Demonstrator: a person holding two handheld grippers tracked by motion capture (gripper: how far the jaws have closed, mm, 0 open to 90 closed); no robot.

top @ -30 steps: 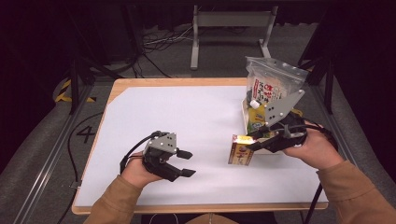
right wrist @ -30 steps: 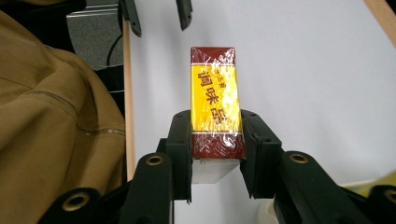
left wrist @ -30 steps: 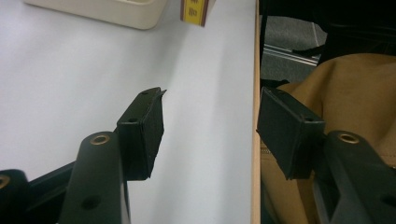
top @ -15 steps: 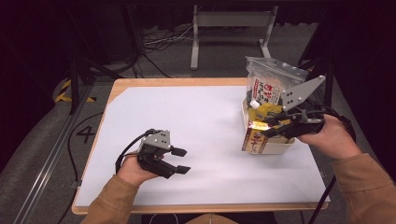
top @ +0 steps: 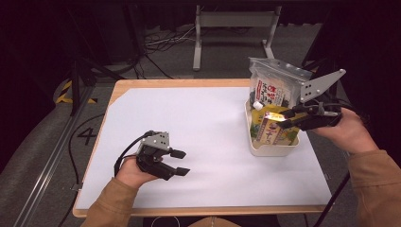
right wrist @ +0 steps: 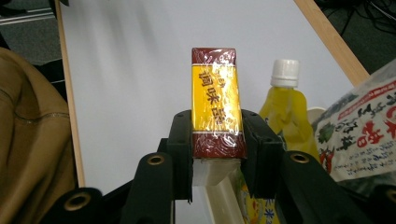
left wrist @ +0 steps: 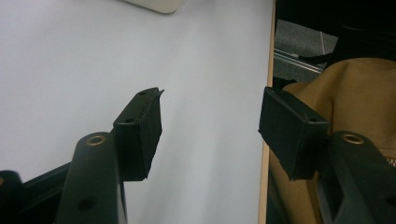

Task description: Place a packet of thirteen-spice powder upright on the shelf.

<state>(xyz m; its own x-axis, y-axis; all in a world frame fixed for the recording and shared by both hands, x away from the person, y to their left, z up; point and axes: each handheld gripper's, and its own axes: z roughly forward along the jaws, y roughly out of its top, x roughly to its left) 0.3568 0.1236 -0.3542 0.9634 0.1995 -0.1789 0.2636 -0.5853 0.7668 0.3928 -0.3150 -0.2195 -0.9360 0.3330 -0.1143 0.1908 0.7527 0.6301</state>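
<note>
Right tongs (right wrist: 217, 140) clamped on yellow-and-maroon carton (right wrist: 216, 107), one pad on each side of its lower part, film wrap glinting between the jaws. In the high view the right tongs (top: 283, 118) hold that carton (top: 270, 124) over the white tub (top: 274, 150) at the right side of the desk (top: 208, 137); can't tell if the carton's bottom touches the tub or anything inside it. Right hand (top: 347, 130) comes in from the right edge, grey three-cornered plate (top: 318, 85) sticking up above it.

Tub contents: yellow bottle with white cap (right wrist: 282, 105) just beside the carton, printed snack bag (right wrist: 362, 135) on the far side of the bottle. From above the snack bag (top: 276, 87) stands upright at the back of the tub.

Left tongs (top: 179, 162) released, jaws apart, nothing between them. Sitting low at the near left of the desk, well apart from the tub, jaws pointing toward the right side. Left hand (top: 135, 170) grips the body, cable looping off behind. Left gripper view: both pads (left wrist: 140, 130) against bare white desk surface, wooden desk edge and tan sleeve (left wrist: 359, 102) past the other pad.
</note>
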